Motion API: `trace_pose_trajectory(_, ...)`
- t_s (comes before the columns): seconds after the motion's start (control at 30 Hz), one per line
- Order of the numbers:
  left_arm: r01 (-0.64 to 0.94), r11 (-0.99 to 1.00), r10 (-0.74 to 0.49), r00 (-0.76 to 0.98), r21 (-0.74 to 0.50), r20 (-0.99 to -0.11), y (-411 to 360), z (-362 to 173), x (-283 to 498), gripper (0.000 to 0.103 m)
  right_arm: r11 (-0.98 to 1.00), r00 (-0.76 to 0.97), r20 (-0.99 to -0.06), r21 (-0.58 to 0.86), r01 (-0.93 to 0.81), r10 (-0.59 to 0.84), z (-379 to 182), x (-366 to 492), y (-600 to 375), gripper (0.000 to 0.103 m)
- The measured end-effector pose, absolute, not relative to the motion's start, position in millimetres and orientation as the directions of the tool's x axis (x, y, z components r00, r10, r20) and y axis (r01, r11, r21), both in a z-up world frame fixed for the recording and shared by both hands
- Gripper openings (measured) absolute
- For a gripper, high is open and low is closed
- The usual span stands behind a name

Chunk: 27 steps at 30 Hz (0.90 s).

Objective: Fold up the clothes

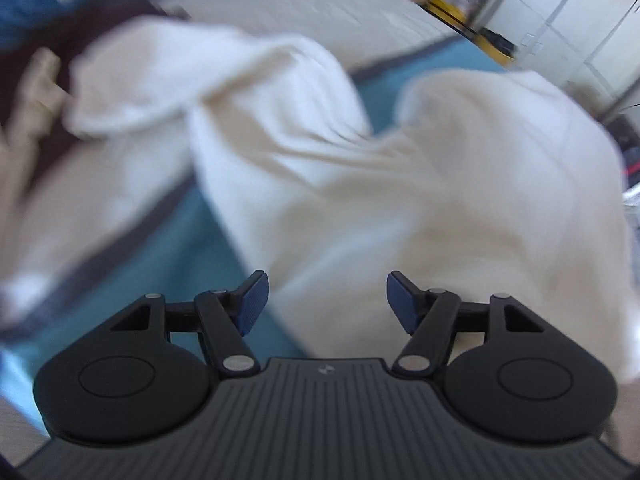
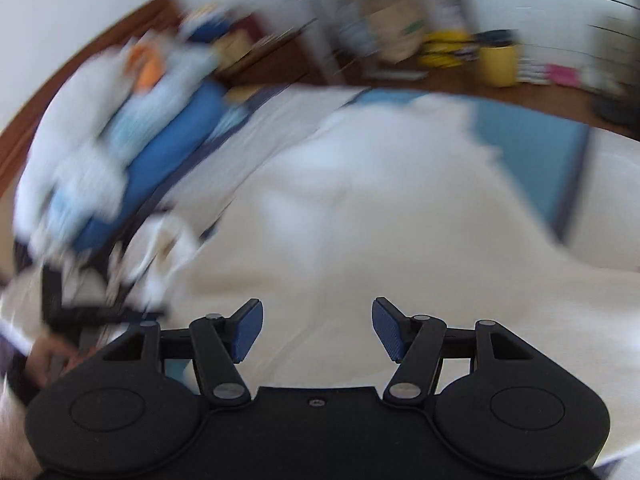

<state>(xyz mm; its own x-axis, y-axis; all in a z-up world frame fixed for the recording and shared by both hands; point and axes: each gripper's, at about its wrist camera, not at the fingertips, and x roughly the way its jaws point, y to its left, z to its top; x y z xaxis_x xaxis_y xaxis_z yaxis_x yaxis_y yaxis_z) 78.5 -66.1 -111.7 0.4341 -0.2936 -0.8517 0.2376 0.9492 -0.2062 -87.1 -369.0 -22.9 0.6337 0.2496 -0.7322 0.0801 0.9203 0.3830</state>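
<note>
A cream-white garment (image 1: 360, 184) lies crumpled in loose folds on a teal sheet (image 1: 180, 248). My left gripper (image 1: 327, 302) hangs over its near edge, open, with nothing between the blue pads (image 1: 252, 300). In the right wrist view the same pale garment (image 2: 340, 220) spreads wide below my right gripper (image 2: 317, 330). That gripper is also open and holds nothing. Both views are smeared by motion.
A blurred pile of white, light-blue and orange clothes (image 2: 100, 152) lies on blue fabric at the left. A yellow bin (image 2: 498, 64) stands on the wooden floor beyond the bed. Pale cabinets (image 1: 580, 20) stand at the back right. A beige cloth (image 1: 32, 92) lies at the far left.
</note>
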Motion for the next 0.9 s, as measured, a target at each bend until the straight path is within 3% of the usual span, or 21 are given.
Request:
trace_pose_trajectory(0.07, 0.258, 0.959, -0.229, 0.466, -0.117, -0.854, -62, -118, 72, 0.067, 0.943, 0.562, -0.775, 0.331, -0.029, 0.289, -38, -73, -318, 0.066)
trace_pose_trajectory(0.2, 0.239, 0.966, -0.189, 0.382, -0.101, -0.904, -53, -147, 76, 0.074, 0.969, 0.431, -0.869, 0.191, -0.158, 0.242, -71, -49, -244, 0.066)
trace_pose_trajectory(0.33, 0.155, 0.967, -0.244, 0.347, -0.201, -0.905, -42, -159, 86, 0.078, 0.94, 0.392, -0.879, 0.157, -0.302, 0.272, -88, -36, -210, 0.067)
trace_pose_trajectory(0.4, 0.025, 0.961, -0.271, 0.295, -0.276, -0.916, -38, -163, 106, 0.079, 0.941, 0.378, -0.891, 0.133, -0.311, 0.251, -95, -27, -196, 0.07)
trace_pose_trajectory(0.5, -0.028, 0.956, -0.277, 0.23, -0.291, -0.933, -43, -165, 128, 0.085, 0.968, 0.382, -0.914, 0.039, -0.247, 0.134, -118, -2, -180, 0.081)
trace_pose_trajectory(0.57, 0.0, 0.958, -0.277, 0.245, -0.286, -0.929, -47, -164, 134, 0.085, 0.971, 0.388, -0.92, -0.035, -0.235, 0.061, -136, 9, -174, 0.081)
trace_pose_trajectory(0.63, 0.083, 0.959, -0.285, 0.327, -0.273, -0.901, -49, -160, 124, 0.078, 0.972, 0.4, -0.916, -0.061, -0.229, 0.037, -152, 12, -174, 0.085)
trace_pose_trajectory(0.7, 0.148, 0.952, -0.305, 0.408, -0.267, -0.861, -51, -156, 107, 0.044, 0.97, 0.452, -0.892, -0.083, -0.228, 0.03, -155, 6, -175, 0.08)
trace_pose_trajectory(0.73, 0.177, 0.946, -0.321, 0.434, -0.27, -0.842, -54, -152, 99, 0.031, 0.967, 0.475, -0.88, -0.111, -0.229, 0.011, -153, 2, -176, 0.062)
trace_pose_trajectory(0.77, 0.205, 0.94, -0.339, 0.459, -0.273, -0.822, -58, -147, 90, 0.011, 0.964, 0.496, -0.868, -0.143, -0.225, -0.013, -149, -2, -178, 0.048)
trace_pose_trajectory(0.8, 0.242, 0.942, -0.326, 0.5, -0.232, -0.803, -64, -138, 83, 0.009, 0.965, 0.512, -0.859, -0.151, -0.214, -0.021, -144, -5, -181, 0.023)
trace_pose_trajectory(0.9, 0.349, 0.936, -0.292, 0.681, -0.053, -0.671, -73, -95, 58, 0.006, 0.982, 0.556, -0.831, -0.117, -0.147, -0.016, -117, -16, -195, 0.018)
